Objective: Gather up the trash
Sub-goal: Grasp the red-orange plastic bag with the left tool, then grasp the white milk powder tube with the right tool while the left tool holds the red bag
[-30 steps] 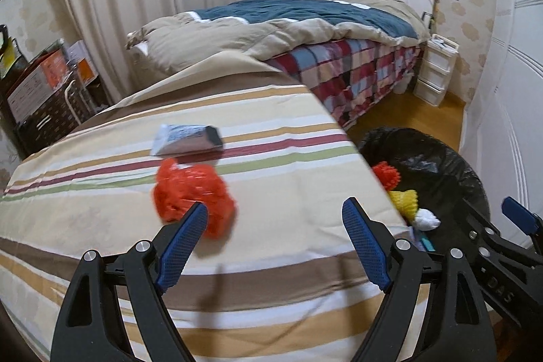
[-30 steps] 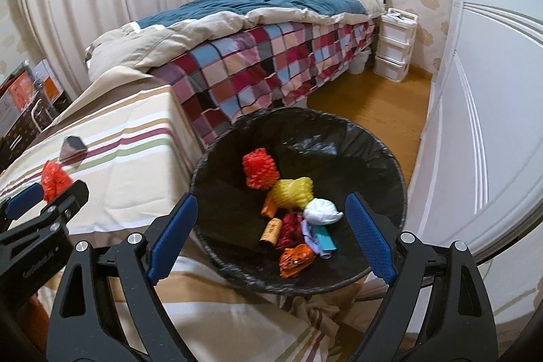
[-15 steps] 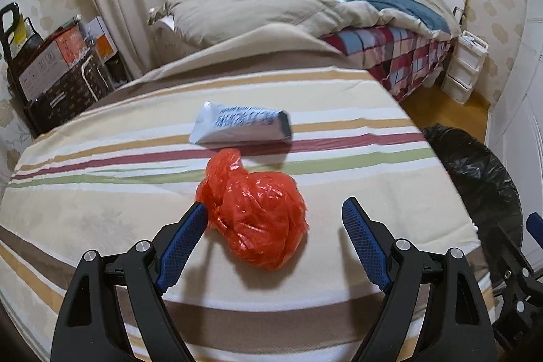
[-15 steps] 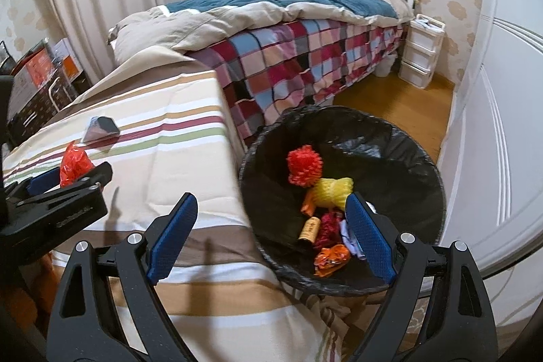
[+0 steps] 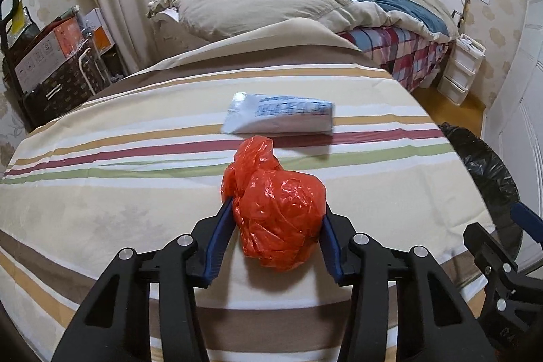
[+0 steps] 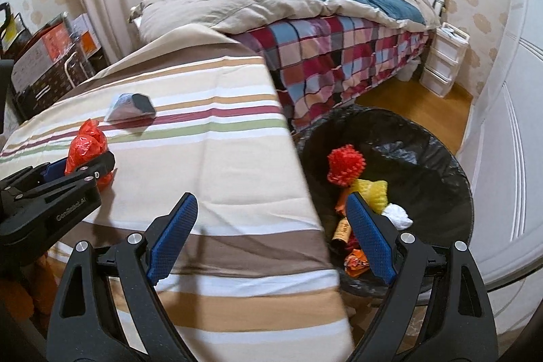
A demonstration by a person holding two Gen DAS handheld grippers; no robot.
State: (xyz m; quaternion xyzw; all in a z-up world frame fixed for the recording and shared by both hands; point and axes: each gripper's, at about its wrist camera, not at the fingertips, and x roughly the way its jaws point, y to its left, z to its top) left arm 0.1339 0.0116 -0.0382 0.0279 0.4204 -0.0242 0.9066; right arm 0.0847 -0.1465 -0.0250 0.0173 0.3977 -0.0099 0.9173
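Observation:
A crumpled orange plastic bag (image 5: 271, 178) lies on the striped bed cover (image 5: 101, 192). My left gripper (image 5: 276, 207) is closing, and both blue pads touch the bag's sides. The right wrist view shows that bag (image 6: 85, 145) in the left gripper (image 6: 81, 165) at the far left. A white and blue packet (image 5: 281, 117) lies just beyond it, also seen as a packet (image 6: 130, 107) end on. My right gripper (image 6: 270, 197) stands open and holds nothing, above the cover's edge. To its right is the black-lined trash bin (image 6: 424, 141) with several scraps inside.
The bin (image 5: 485, 165) stands on the wooden floor right of the cover. Beyond are a bed with a plaid blanket (image 6: 339, 63), white drawers (image 6: 441, 63) and a white wardrobe door (image 6: 509, 124). Boxes on a rack (image 5: 51, 56) stand at the left.
My left gripper moved forward until the orange bag sat between its fingers, then the jaws narrowed onto it. My right gripper swung left from over the bin to the cover's edge, still open.

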